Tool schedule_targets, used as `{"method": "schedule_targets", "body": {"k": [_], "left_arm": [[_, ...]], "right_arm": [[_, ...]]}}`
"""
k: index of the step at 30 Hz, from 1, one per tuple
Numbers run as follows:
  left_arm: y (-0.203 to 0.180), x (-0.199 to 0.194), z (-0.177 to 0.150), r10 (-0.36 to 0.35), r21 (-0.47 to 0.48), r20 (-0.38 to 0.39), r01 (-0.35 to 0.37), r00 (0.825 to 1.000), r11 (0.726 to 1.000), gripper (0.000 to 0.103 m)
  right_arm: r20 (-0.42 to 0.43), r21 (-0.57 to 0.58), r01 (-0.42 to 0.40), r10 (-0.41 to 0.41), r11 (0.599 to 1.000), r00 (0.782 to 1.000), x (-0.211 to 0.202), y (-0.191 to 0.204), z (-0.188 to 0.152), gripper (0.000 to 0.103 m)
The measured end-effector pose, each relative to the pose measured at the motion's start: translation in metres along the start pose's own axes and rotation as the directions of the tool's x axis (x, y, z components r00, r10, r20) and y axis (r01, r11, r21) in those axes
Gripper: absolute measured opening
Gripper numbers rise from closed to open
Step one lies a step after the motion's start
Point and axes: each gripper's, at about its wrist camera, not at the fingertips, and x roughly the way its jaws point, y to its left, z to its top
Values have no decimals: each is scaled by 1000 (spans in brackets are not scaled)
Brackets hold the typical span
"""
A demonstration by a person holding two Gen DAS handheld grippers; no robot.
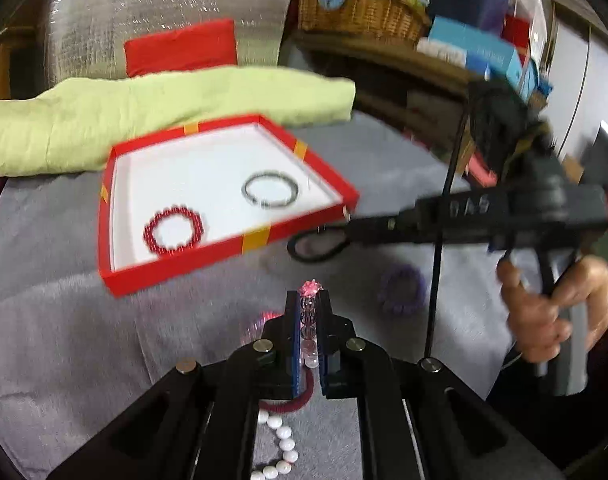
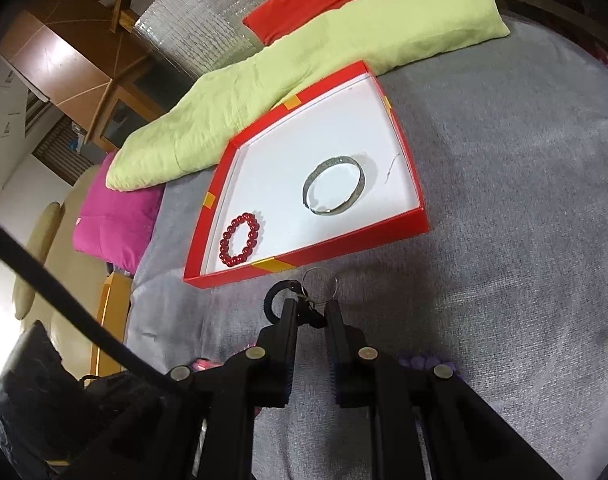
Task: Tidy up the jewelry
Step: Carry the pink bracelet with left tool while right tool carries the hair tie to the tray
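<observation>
A red box (image 1: 184, 264) (image 2: 304, 266) with a white floor lies on the grey cloth. In it are a red bead bracelet (image 1: 174, 230) (image 2: 240, 244) and a silver bangle (image 1: 270, 189) (image 2: 333, 190). My left gripper (image 1: 307, 300) is shut on a clear and pink bead bracelet (image 1: 309, 320), held above the cloth short of the box. My right gripper (image 2: 311, 304) (image 1: 343, 232) is narrowly closed on a black hair tie (image 2: 280, 300) (image 1: 317, 244) with a thin silver ring (image 2: 319, 284), right at the box's near edge.
A purple bracelet (image 1: 401, 290) and a white pearl bracelet (image 1: 282, 448) lie on the grey cloth (image 2: 503, 240). A green pillow (image 1: 144, 120) (image 2: 304, 64) lies behind the box, a magenta cushion (image 2: 112, 224) at its left. Wicker basket (image 1: 359, 12) and boxes stand behind.
</observation>
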Motion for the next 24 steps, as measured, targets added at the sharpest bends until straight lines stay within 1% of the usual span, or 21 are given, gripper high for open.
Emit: {"method": "schedule_targets", "body": {"k": [3,6,9,13,17,21,24], "left_arm": [[9,-5,9,12,-44,54,-10,998,999,7],[22,-9,19,34,-100,105,-24,994,995,7],[36,-11,29,74,-153,153,-51,986,987,7],[51,-5,45,113,-190,192,-76,975,979,7],[70,16,58,107,-251,186,-59,977,966,7],[79,47,67,93,-270,136,-53,986,961,7],[84,63,73,95,-273,118,-59,988,960,7]], "right_arm": [[29,-3,-18,18,1000,999,-5,2,2,15],[75,-26,-40,42,999,996,-13,8,6,15],[123,-41,-47,52,998,991,-19,12,10,15],[171,-53,-41,50,998,984,-15,18,24,15],[182,-47,7,2,999,983,1,23,41,15],[161,-44,34,-27,998,987,26,27,55,15],[167,-53,78,-69,996,984,43,27,66,15]]}}
